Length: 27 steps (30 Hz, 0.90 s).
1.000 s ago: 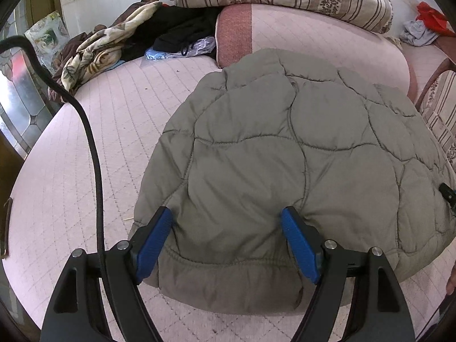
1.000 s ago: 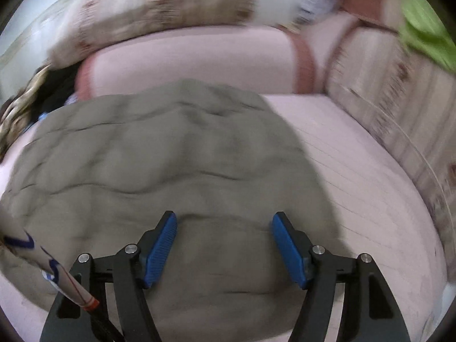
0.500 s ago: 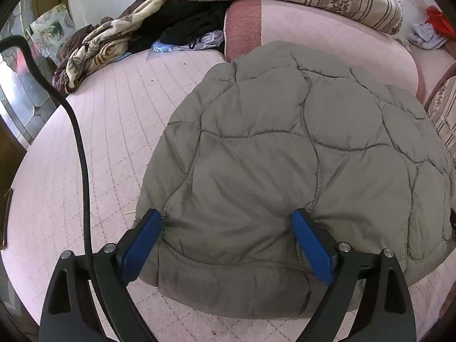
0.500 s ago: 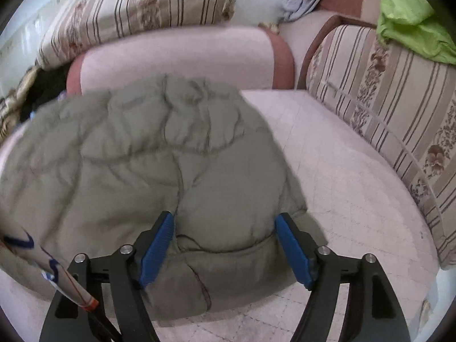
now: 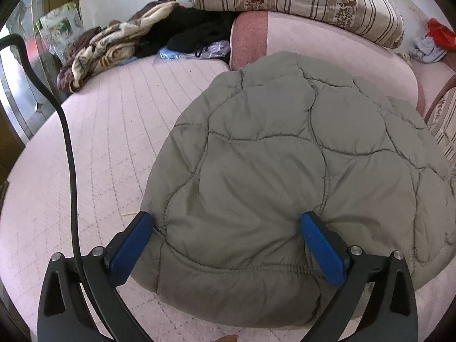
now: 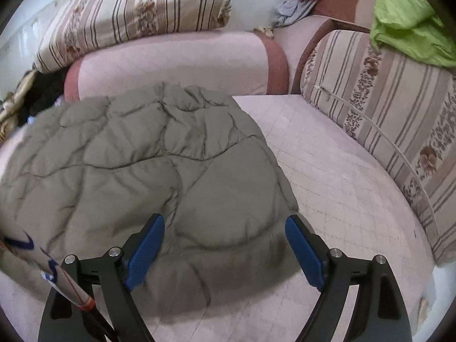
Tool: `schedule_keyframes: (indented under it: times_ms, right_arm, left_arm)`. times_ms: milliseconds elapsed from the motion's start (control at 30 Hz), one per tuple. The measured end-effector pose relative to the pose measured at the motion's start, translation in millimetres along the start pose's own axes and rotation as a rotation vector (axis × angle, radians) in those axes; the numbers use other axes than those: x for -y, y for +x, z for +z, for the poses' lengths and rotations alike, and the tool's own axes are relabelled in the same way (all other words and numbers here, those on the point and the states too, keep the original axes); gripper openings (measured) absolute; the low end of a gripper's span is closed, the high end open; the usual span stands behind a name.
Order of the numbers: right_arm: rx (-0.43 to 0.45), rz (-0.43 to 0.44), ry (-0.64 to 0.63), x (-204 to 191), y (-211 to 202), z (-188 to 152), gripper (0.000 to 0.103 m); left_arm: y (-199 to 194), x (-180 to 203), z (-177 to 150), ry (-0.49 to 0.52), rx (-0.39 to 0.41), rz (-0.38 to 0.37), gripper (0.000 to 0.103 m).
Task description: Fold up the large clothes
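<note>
Both tongs, left tongs (image 5: 225,245) and right tongs (image 6: 225,249), are opening over the near hem of a puffy grey-green quilted jacket (image 5: 285,171), gripping nothing; it is lying folded on the pink quilted sofa seat (image 5: 114,142), looking soft, light, best pinched at hem corners, with striped cushions (image 6: 134,8) lining the room behind

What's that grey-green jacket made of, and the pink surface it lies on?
The jacket looks like padded synthetic shell, matte with a faint sheen: puffy panels between curved stitch lines. The pink cover looks like soft quilted cotton or blend, dull, with a stitched grid; the exact fibre can't be told.
</note>
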State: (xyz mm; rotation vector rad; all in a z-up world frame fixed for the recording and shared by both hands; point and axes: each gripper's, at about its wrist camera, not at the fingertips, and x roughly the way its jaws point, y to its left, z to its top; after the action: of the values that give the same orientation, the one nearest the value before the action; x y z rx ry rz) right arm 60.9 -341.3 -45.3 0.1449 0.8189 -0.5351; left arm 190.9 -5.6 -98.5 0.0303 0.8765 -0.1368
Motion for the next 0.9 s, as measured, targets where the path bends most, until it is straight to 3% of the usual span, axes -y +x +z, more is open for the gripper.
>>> schedule_keyframes:
  times_ms: [200,367,567,900]
  right_arm:
    - [0.038,0.01,-0.063,-4,-43,-27,0.09]
    - [0.001,0.03,-0.078,-5,-64,-57,0.09]
    - [-0.062,0.06,-0.067,-3,-85,-87,0.09]
    - [-0.05,0.092,-0.07,-2,-140,-122,0.09]
  left_arm:
    - [-29,-2,-6,-0.008,0.03,0.071,0.103]
    - [-85,-1,-24,0.025,0.16,0.182,0.103]
    - [-159,-11,-50,-0.027,0.269,0.1,0.103]
    - [-232,3,-102,0.017,0.253,0.025,0.103]
